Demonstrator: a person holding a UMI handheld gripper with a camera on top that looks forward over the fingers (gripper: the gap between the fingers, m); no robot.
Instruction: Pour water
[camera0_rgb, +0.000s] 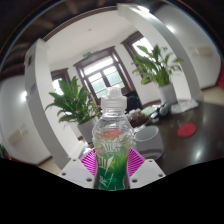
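We are holding a clear plastic water bottle (113, 145) with a white cap and a green label, upright and raised in front of the camera, its lower part sitting between the two pink pads (91, 163). Our gripper (113, 172) is clenched on it, both fingers pressing its sides. Beyond the bottle we are seeing a dark bench (185, 140) carrying a white bowl (146, 133), two leafy potted plants (72, 103), and a window (100, 72) behind them.
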